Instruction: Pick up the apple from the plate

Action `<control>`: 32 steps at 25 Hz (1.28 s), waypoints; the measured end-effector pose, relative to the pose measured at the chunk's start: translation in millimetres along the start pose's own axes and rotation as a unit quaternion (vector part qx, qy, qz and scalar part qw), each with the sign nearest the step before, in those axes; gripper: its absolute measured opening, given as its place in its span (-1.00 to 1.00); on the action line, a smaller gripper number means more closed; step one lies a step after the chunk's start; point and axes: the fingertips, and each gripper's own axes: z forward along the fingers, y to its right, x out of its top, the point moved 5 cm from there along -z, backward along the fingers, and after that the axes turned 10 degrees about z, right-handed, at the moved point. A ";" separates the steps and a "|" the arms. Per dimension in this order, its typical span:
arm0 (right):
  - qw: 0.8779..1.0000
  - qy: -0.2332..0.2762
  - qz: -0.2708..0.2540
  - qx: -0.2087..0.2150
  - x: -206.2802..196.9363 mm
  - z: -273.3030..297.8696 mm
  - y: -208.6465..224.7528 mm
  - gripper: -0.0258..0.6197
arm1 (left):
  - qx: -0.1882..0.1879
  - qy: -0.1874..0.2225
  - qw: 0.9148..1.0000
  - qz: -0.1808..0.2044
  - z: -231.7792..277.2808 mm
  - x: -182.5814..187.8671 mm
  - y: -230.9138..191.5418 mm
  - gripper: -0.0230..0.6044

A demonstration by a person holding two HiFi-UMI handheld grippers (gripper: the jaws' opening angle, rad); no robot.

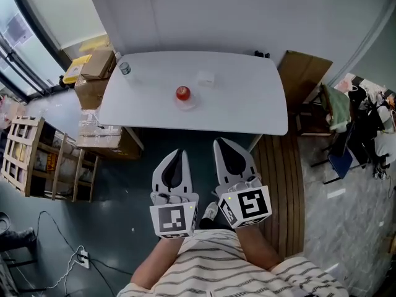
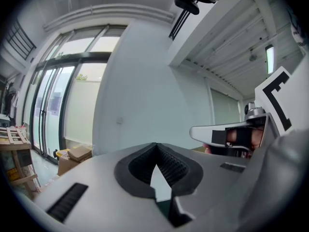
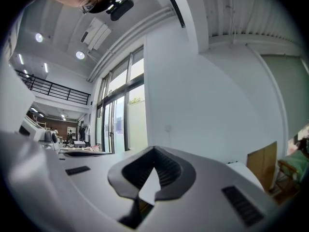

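Head view: round red apple (image 1: 182,93) on pale plate (image 1: 191,106), white table (image 1: 247,98).

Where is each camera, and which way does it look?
Head view: on the person's head, looking down at table, apple, left claw, right claw, striped shirt.
Left gripper view: on the left claw, facing a white wall; its shut claw shows.
Right gripper view: same, on the right claw.
Shared: both gripper views see wall and windows.

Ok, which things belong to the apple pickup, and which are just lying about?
Job: red round apple; pale shallow plate under it; left gripper; right gripper.
Lying about: small grey container; small white box; brown cardboard boxes.
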 end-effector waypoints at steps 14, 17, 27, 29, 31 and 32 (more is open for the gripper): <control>0.999 -0.019 -0.002 -0.035 -18.3 142.1 29.3 -0.91 | -0.038 0.000 0.999 -0.005 131.2 -31.4 -73.2 -0.92; 0.999 -0.010 -0.011 -0.051 -6.2 174.5 34.7 -0.91 | -0.055 0.007 0.998 -0.005 162.9 -26.4 -91.3 -0.92; 0.995 -0.023 -0.010 -0.092 -16.3 237.9 44.8 -0.91 | -0.104 -0.003 0.994 -0.013 224.7 -40.5 -126.0 -0.92; 0.995 -0.032 -0.010 -0.095 -21.1 246.0 48.1 -0.91 | -0.106 -0.011 0.994 -0.021 232.8 -47.3 -129.9 -0.92; 0.994 -0.041 -0.009 -0.098 -26.5 253.6 53.3 -0.91 | -0.106 -0.019 0.994 -0.024 240.8 -54.9 -132.4 -0.92; 0.994 -0.043 -0.009 -0.098 -28.6 257.8 56.5 -0.91 | -0.106 -0.023 0.994 -0.023 245.3 -58.4 -133.5 -0.92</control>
